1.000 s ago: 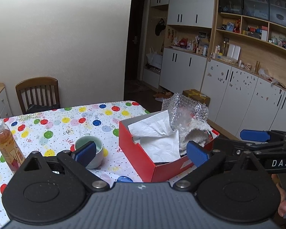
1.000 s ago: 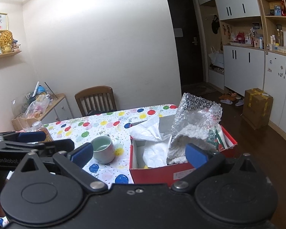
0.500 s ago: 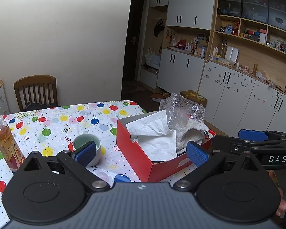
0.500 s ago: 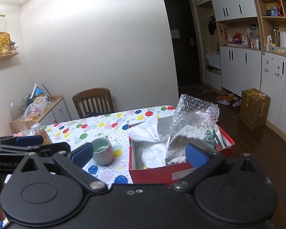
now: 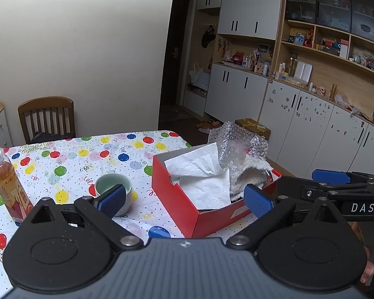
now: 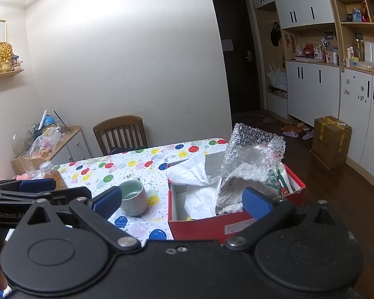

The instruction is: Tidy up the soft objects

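A red box [image 5: 209, 214] [image 6: 236, 226] stands on the balloon-print table [image 5: 69, 159] near its right edge. It holds white tissue paper [image 5: 202, 174] [image 6: 199, 186], a white fluffy cloth [image 5: 249, 175] [image 6: 239, 184] and a sheet of bubble wrap [image 5: 239, 144] [image 6: 254, 144] that sticks up. My left gripper [image 5: 184, 200] is open and empty, held back from the box. My right gripper [image 6: 182, 201] is open and empty, also short of the box. Each gripper shows at the edge of the other's view.
A pale green cup [image 5: 113, 189] [image 6: 133, 196] sits left of the box. A bottle of amber drink [image 5: 7, 182] stands at the table's left. A wooden chair [image 5: 47, 119] is behind the table. Cabinets and a cardboard carton [image 6: 331, 139] line the right side.
Both grippers have drawn back and risen slightly from the table, so the box and cup look a little smaller and lower. Both stayed open and empty.
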The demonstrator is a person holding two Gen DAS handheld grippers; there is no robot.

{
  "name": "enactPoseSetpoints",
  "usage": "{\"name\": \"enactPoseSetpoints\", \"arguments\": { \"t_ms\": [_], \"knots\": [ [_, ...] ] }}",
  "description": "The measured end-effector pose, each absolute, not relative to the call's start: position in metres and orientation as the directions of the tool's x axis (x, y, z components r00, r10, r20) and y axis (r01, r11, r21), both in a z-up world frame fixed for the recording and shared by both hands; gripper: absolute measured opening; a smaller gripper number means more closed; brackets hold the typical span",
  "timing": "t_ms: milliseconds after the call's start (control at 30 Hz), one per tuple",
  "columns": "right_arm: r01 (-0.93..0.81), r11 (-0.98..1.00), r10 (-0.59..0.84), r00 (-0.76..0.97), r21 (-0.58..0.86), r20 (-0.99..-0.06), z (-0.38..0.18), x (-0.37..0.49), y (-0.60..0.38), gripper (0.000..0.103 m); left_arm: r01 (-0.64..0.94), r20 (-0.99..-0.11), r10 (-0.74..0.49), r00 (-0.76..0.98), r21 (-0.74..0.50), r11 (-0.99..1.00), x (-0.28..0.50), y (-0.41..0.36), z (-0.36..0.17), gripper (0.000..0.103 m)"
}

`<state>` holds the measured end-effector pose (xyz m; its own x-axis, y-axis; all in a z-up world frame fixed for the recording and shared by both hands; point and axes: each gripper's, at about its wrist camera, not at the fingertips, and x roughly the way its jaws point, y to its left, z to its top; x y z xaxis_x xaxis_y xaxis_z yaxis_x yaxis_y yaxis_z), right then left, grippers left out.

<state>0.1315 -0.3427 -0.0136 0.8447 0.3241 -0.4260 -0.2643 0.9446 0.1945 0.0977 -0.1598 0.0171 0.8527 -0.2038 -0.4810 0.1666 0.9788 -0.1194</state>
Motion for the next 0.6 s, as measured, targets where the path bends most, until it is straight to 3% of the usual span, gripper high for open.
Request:
{"name": "enactPoseSetpoints", "arguments": {
  "t_ms": [600],
  "knots": [
    [-0.26,0.946,0.321,0.844,0.196,-0.43,-0.0153,0.1329,-0.3422,0.103,0.163,-0.482,-0.201,0.853,-0.12,0.979,0.0986,-0.1605,0.015,0.102]
  ]
}}
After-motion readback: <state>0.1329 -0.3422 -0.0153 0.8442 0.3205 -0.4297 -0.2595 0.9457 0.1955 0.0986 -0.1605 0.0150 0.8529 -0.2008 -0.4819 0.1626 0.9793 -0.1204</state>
